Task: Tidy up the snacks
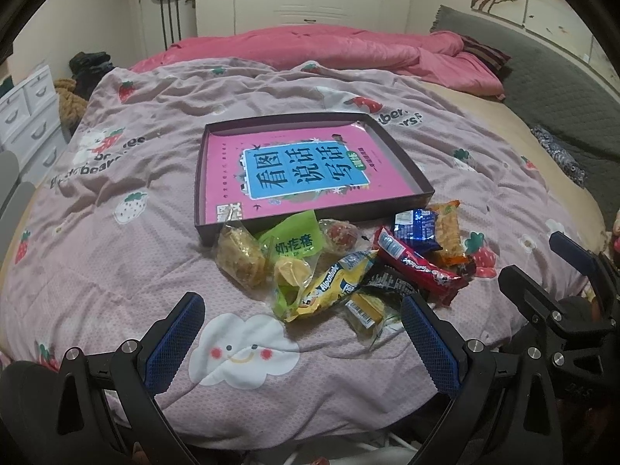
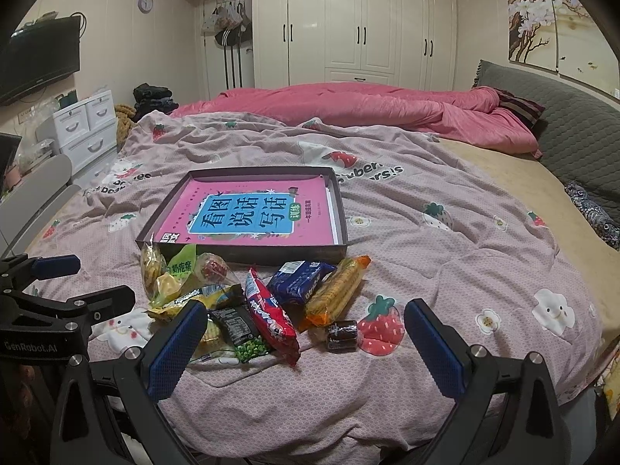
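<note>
A pile of wrapped snacks lies on the bed in front of a shallow dark box (image 1: 407,162) (image 2: 343,209) holding a pink book (image 1: 310,170) (image 2: 252,213). The pile includes a green packet (image 1: 294,242) (image 2: 179,267), a yellow bar (image 1: 337,285), a red bar (image 1: 418,267) (image 2: 271,316), a blue biscuit pack (image 1: 416,226) (image 2: 300,281), an orange cracker pack (image 1: 449,232) (image 2: 337,290) and a small dark candy (image 2: 341,334). My left gripper (image 1: 300,312) is open and empty, just short of the pile. My right gripper (image 2: 306,319) is open and empty over the pile's near edge.
The bed is covered by a pink strawberry-print quilt (image 1: 135,252) (image 2: 465,252), with a rolled pink duvet (image 1: 329,46) (image 2: 368,104) behind. A grey headboard cushion (image 2: 562,131) runs along the right. White drawers (image 2: 85,128) and wardrobes (image 2: 360,27) stand beyond.
</note>
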Available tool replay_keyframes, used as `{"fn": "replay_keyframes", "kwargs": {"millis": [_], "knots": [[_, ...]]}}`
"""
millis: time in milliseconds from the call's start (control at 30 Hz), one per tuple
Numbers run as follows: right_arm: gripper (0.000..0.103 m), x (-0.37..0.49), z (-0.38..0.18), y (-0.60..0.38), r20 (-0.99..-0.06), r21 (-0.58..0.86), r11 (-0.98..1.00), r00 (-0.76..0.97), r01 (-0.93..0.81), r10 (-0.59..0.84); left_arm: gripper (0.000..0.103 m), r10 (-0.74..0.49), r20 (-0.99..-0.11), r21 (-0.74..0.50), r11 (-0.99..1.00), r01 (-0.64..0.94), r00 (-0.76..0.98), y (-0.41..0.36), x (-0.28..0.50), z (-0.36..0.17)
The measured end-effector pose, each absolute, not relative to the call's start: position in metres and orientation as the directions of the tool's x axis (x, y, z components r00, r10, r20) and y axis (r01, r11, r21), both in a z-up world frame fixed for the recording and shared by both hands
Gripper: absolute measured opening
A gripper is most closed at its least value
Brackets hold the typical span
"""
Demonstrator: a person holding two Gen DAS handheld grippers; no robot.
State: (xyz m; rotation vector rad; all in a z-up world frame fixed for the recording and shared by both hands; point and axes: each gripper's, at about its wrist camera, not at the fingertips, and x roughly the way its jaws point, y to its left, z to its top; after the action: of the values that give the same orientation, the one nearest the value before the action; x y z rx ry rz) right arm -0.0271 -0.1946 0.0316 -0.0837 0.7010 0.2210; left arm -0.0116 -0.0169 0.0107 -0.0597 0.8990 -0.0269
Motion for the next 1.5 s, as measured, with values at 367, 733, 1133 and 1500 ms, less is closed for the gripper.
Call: {"fn": "replay_keyframes", "kwargs": {"millis": [367, 733, 1133, 1500], "knots": [[0.102, -0.027, 0.031, -0.194, -0.648, -0.001, 0.973, 0.742, -0.230, 0.175, 0.101, -0.052, -0.783, -0.060, 0.998, 0.008, 0.619, -0.020, -0.012, 0.009], [0.102, -0.030, 0.034, -0.194, -0.641, 0.002, 0.972, 0.746, -0.234, 0.181, 0.101, -0.055, -0.784, -0.063, 0.998, 0.008, 0.619, -0.019, -0.012, 0.010], [0.102, -0.028, 0.032, -0.193, -0.648, 0.020, 0.970, 0.735, -0.242, 0.197, 0.101, -0.086, -0.799, -0.098, 0.995, 0.013, 0.595, -0.013, -0.008, 0.005], [0.102, -0.020, 0.025, -0.198, -0.669, 0.054, 0.969, 0.713, -0.239, 0.213, 0.101, -0.094, -0.826, -0.125, 0.992, -0.018, 0.556, 0.004, -0.001, -0.005]]}}
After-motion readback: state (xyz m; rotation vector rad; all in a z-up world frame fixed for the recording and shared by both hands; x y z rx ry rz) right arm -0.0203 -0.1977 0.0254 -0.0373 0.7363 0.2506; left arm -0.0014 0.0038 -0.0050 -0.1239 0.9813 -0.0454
